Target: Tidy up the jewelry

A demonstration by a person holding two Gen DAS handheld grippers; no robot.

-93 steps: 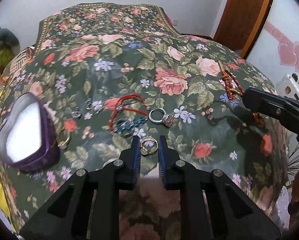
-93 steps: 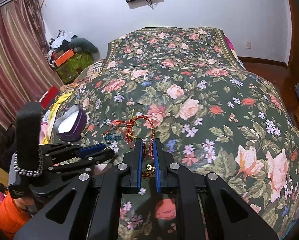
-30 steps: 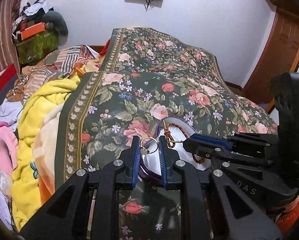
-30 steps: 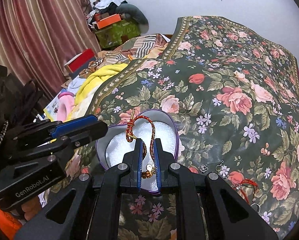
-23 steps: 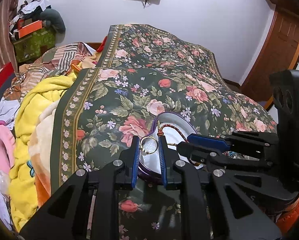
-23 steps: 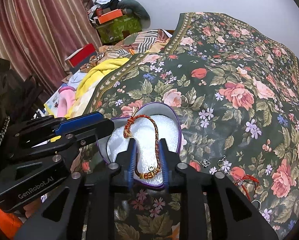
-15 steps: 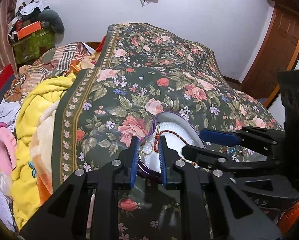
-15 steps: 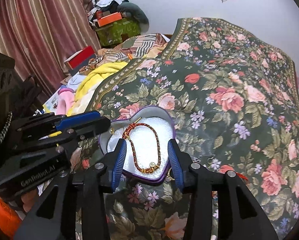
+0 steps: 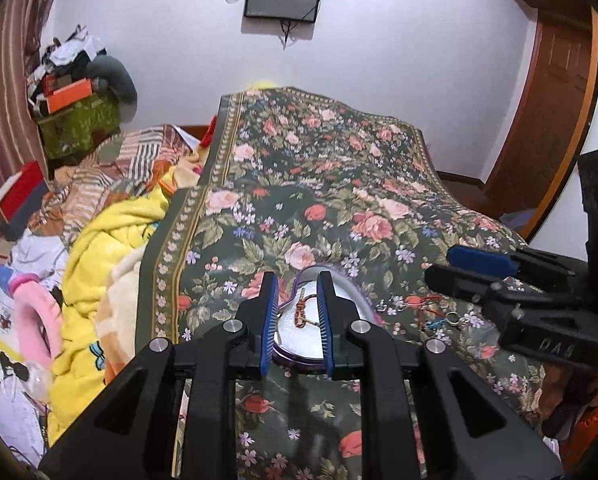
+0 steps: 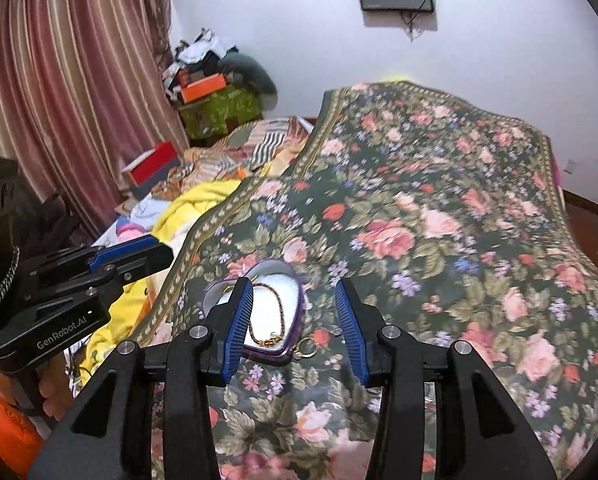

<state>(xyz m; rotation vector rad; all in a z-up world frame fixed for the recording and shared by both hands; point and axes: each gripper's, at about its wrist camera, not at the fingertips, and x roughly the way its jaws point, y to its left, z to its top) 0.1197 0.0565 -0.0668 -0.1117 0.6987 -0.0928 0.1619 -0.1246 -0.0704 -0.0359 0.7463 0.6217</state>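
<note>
A purple heart-shaped box [image 10: 289, 354] with a white lining lies on the floral bedspread [image 10: 439, 220]. The red-and-gold bracelet [image 10: 281, 312] lies loose inside it. My right gripper [image 10: 293, 286] hangs above the box, open, with nothing between its pads. My left gripper [image 9: 297, 280] hovers over the box's [image 9: 299, 362] left side with its jaws a narrow gap apart. Through that gap I see a piece of the bracelet [image 9: 299, 314] and a thin gold glint. Whether the gold ring is still pinched there is unclear. Another gold ring [image 10: 307, 350] lies on the spread by the box's near edge.
More jewelry lies right of the box: a red cord [image 9: 427, 304], a small ring [image 9: 453, 318] and blue beads [image 9: 439, 324]. A yellow blanket [image 9: 99, 248] and piled clothes lie off the bedspread's left edge. A striped curtain [image 10: 79, 80] hangs at the left.
The right jaws spread and the bracelet dropped into the box. Both grippers rose and drew back from it. The gold ring, plain between the left pads before, no longer shows clearly.
</note>
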